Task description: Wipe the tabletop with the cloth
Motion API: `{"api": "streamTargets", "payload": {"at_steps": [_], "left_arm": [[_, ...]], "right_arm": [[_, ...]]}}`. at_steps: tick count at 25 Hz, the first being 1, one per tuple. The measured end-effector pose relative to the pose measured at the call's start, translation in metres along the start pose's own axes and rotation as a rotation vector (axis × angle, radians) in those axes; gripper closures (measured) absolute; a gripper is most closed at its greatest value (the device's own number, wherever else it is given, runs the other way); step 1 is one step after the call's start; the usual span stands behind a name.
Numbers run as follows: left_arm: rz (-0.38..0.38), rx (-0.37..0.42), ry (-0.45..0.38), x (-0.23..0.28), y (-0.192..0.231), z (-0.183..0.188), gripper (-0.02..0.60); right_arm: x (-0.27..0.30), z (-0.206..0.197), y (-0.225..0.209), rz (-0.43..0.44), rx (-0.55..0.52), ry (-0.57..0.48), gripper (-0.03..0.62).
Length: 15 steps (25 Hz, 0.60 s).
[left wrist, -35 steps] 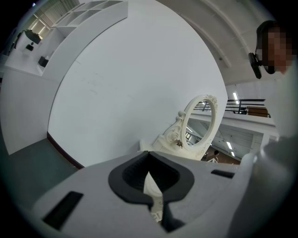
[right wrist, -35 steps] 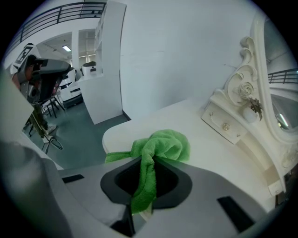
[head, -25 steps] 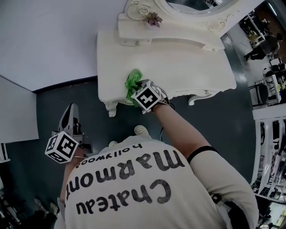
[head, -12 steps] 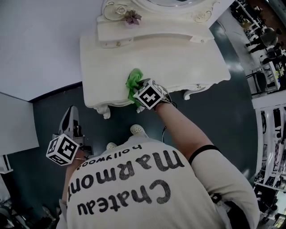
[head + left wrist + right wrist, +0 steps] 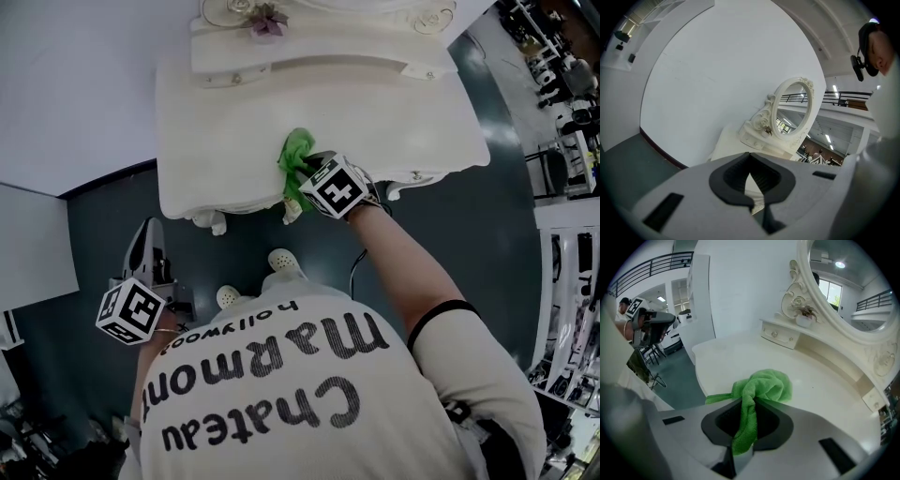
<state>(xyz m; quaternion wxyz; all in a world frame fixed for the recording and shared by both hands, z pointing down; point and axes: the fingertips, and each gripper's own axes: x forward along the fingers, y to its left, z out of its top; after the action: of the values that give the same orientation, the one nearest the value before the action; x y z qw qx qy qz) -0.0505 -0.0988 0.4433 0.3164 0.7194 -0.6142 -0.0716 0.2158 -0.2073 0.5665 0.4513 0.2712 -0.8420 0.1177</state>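
wiping seems under way: the right gripper (image 5: 306, 176) pinches a crumpled green microfibre cloth (image 5: 767, 386), its bunched end resting on the white dressing-table top (image 5: 403, 112) near the front edge. the next move likely calls for pressing down and sweeping across the bare surface. the left gripper (image 5: 147, 246) hangs well apart, jaws pressed together, empty.
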Motion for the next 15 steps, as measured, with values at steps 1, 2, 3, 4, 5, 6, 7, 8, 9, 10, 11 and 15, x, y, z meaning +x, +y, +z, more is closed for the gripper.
{"api": "streamTargets", "payload": {"at_steps": [1,2,3,4,5,6,7,8,9,10,11,15], "left_arm": [[0.004,0.000,-0.002,0.002,-0.002,-0.001,0.574],[0.008,-0.002,-0.005,0.004,-0.004,-0.002,0.574],[0.011,-0.004,-0.007,0.006,-0.007,-0.004,0.574],[0.013,-0.007,-0.009,0.009,-0.010,-0.006,0.574],[0.015,-0.011,-0.012,0.013,-0.013,-0.008,0.574],[0.017,-0.015,-0.017,0.017,-0.017,-0.010,0.574],[0.019,-0.021,-0.024,0.021,-0.020,-0.012,0.574],[0.021,-0.027,-0.033,0.025,-0.023,-0.014,0.574],[0.023,-0.033,-0.043,0.030,-0.026,-0.016,0.574],[0.024,-0.040,-0.053,0.034,-0.030,-0.018,0.574],[0.024,-0.046,-0.062,0.039,-0.035,-0.021,0.574],[0.020,-0.061,-0.083,0.059,-0.053,-0.031,0.574]], "right_arm": [[-0.001,-0.002,-0.003,0.006,0.001,-0.003,0.531],[-0.002,-0.004,-0.006,0.014,0.003,-0.006,0.531],[-0.003,-0.006,-0.009,0.025,0.007,-0.006,0.530],[-0.005,-0.009,-0.012,0.039,0.013,-0.005,0.531],[-0.006,-0.011,-0.015,0.054,0.017,-0.003,0.530],[-0.007,-0.013,-0.018,0.068,0.016,0.000,0.530],[-0.008,-0.014,-0.020,0.080,0.009,0.002,0.531],[-0.009,-0.016,-0.023,0.092,-0.001,0.004,0.531],[-0.010,-0.018,-0.025,0.103,-0.012,0.005,0.530],[-0.011,-0.021,-0.027,0.117,-0.024,0.008,0.531],[-0.012,-0.024,-0.028,0.132,-0.032,0.011,0.530],[-0.017,-0.032,-0.036,0.212,-0.038,0.008,0.530]]}}
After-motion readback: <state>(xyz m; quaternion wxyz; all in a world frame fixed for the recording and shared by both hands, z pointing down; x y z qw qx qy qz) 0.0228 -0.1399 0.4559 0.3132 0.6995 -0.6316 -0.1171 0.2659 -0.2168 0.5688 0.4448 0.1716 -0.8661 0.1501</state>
